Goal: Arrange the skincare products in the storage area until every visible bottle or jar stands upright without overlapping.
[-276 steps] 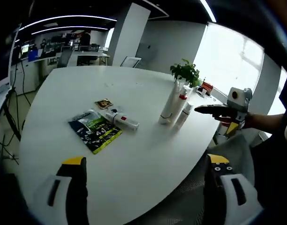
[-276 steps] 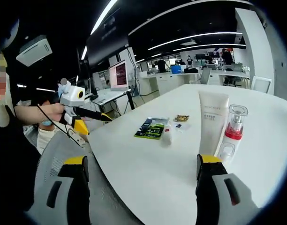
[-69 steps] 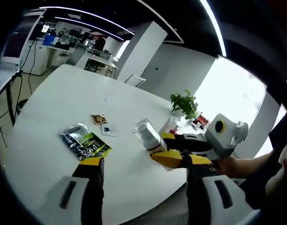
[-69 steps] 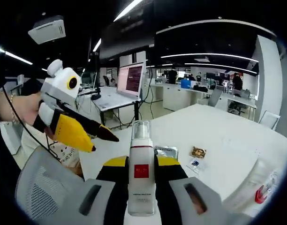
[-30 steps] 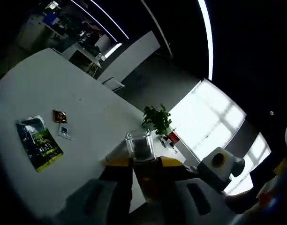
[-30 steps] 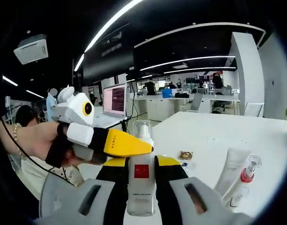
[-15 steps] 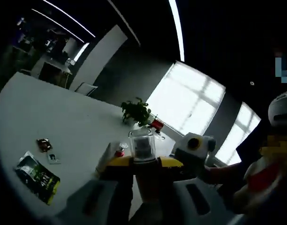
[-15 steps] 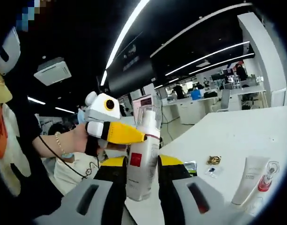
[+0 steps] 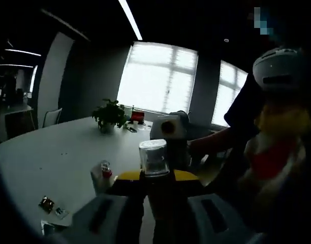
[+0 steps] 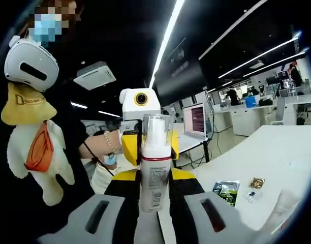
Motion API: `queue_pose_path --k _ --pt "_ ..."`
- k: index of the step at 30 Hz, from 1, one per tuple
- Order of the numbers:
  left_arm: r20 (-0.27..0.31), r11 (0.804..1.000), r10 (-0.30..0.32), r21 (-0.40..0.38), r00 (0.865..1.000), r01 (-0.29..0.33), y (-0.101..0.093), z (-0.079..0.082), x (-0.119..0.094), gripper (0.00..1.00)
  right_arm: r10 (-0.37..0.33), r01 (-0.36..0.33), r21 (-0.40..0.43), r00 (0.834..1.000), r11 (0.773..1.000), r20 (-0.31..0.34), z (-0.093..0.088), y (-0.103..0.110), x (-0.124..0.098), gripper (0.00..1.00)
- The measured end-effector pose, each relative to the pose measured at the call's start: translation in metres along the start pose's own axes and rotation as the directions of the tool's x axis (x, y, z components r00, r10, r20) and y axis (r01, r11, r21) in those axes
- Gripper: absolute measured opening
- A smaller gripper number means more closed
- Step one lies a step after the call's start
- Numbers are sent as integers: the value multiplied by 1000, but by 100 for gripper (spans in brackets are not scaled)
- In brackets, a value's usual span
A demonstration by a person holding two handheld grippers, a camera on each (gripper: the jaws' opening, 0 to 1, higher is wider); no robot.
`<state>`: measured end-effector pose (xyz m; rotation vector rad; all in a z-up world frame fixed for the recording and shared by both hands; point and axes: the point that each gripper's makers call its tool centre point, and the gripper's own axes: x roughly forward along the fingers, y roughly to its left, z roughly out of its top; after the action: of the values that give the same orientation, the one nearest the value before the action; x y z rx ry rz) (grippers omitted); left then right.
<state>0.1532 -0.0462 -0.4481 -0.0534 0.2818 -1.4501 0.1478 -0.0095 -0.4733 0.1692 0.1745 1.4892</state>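
A white pump bottle [image 10: 154,165] with a clear cap and a red band at its neck is held off the table, caught between both tools at once: the right gripper [image 10: 154,190] is clenched on its lower body, and the left gripper [image 9: 154,178] closes on the clear cap [image 9: 154,157] from the far end, its yellow tips flanking the neck in the right gripper view. The bottle looks like a light, rigid plastic container with a smooth, somewhat slippery wall; the clear cap is probably a push-on piece that could pop loose, so the labelled body seems the safer place to hold it, low enough that the base can be set down flat. On the white table [image 9: 54,152] beyond, a white tube [image 9: 97,180] and a small red-collared bottle [image 9: 105,169] stand together, the bottle touching or just beside the tube. A small gold sachet [image 9: 45,204] and a tiny card [image 9: 61,211] lie nearer the table's edge, with a green packet [image 10: 226,191] close by them in the right gripper view. A potted plant [image 9: 109,116] sits well back near the windows. The person [image 10: 69,137] working the tools wears a white headset, and a plush toy hangs at the chest.
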Motion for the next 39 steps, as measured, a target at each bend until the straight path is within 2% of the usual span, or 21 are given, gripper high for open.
queue_pose_path --k 5,7,8,9,12,14,15,16,20,23,30,33,37,39 --pt "15 1000 2 24 1000 -2 0 4 2 15 -5 5 0 1000 1000 28 5 -2 -2 19" --pt "-3 998 15 57 1000 -15 0 4 3 16 -6 6 -8 999 1000 31 6 -2 -3 19" --pt "-31 996 41 83 999 -38 1 3 4 16 -22 24 -57 999 998 32 6 -5 -3 19" --pt "-38 995 45 89 998 -42 1 2 4 17 -25 27 -72 999 997 30 5 -5 -3 19" --pt "-82 989 84 130 993 -73 3 1 4 20 -27 29 -88 999 996 24 3 -4 -4 19" --pt "-133 981 118 171 984 -94 8 -4 2 21 -43 42 -125 999 991 -2 -1 -6 -4 19" --pt "-176 972 129 217 976 -89 9 -9 1 22 -53 46 -164 998 985 -36 -6 -8 -4 19" --pt "-196 969 132 232 972 -84 8 -11 1 22 -56 47 -182 997 982 -47 -8 -8 -3 19" --pt "-234 964 141 255 962 -79 6 -14 4 22 -60 47 -215 997 976 -56 -11 -6 -5 19" --pt "-297 950 166 305 940 -71 9 -21 3 22 -74 53 -263 995 963 -69 -15 -8 -6 19" --pt "-366 930 192 365 910 -49 10 -26 9 23 -88 67 -276 994 959 -67 -20 -10 -10 19" --pt "-363 929 192 365 912 -50 11 -25 10 23 -98 77 -277 993 958 -63 -20 -11 -13 19" --pt "-339 930 185 363 922 -53 10 -22 14 24 -112 84 -295 990 952 -80 -24 -11 -15 19" --pt "-354 930 178 366 918 -39 12 -25 16 24 -124 98 -290 990 952 -70 -26 -13 -18 19"
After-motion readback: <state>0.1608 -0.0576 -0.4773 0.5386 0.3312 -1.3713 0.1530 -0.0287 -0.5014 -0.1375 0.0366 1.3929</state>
